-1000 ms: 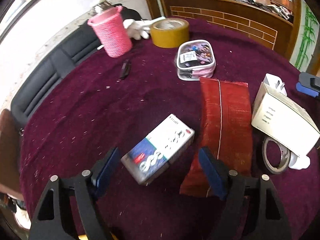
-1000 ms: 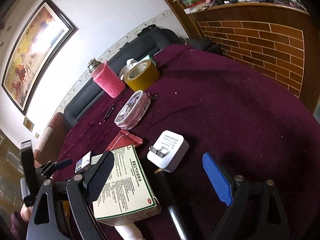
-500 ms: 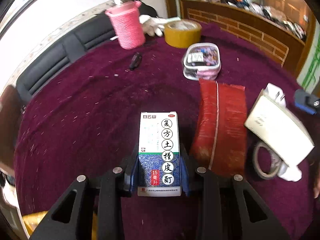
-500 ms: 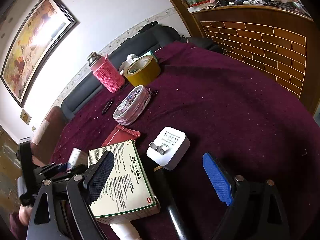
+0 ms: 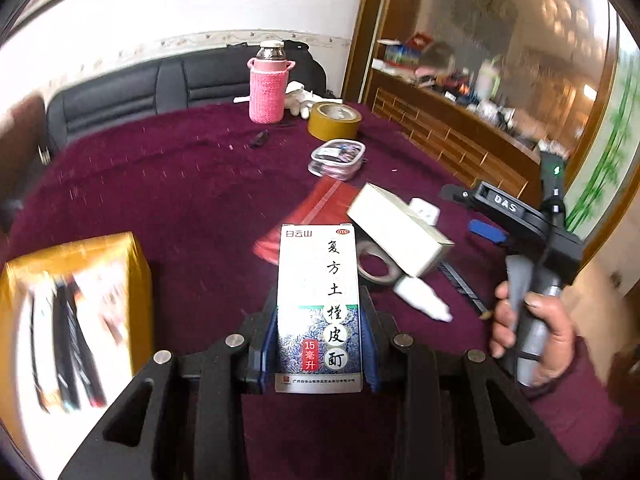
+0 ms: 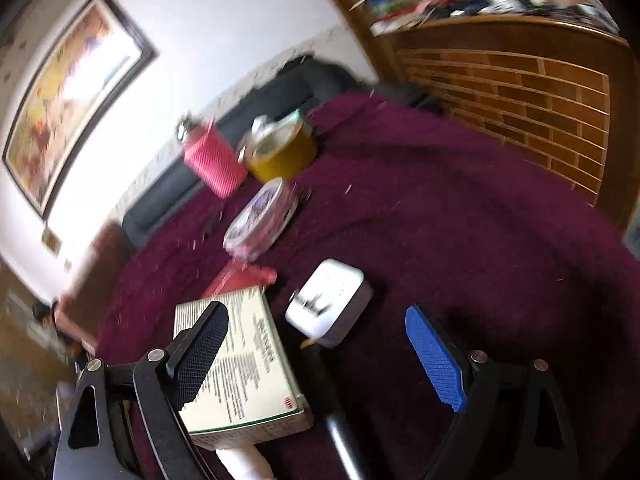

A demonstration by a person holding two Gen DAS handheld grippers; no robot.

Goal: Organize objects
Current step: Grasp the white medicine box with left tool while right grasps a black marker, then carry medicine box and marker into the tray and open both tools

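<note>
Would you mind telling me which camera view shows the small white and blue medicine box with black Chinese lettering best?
The left wrist view shows the small white and blue medicine box best: it stands upright, front face readable, clamped between the left gripper pads. In the right wrist view it does not appear; only the larger cream and green box lies there.

Looking across a round table (image 5: 168,184) draped in deep maroon cloth, speckled with pale lint. Sitting behind it against a white wall (image 6: 224,20), a black leather sofa (image 5: 132,92) with a patterned border strip running just above its back. Hanging on that wall, a dark-framed painting (image 6: 68,108) in yellows and oranges (blurred, subject not readable). Standing to the right, a wooden counter (image 6: 516,80) faced with brick-pattern panelling, its top cluttered. Showing at the far right edge, a wall panel painted with green bamboo (image 5: 608,152). Glowing softly overhead, small ceiling lights.
</note>
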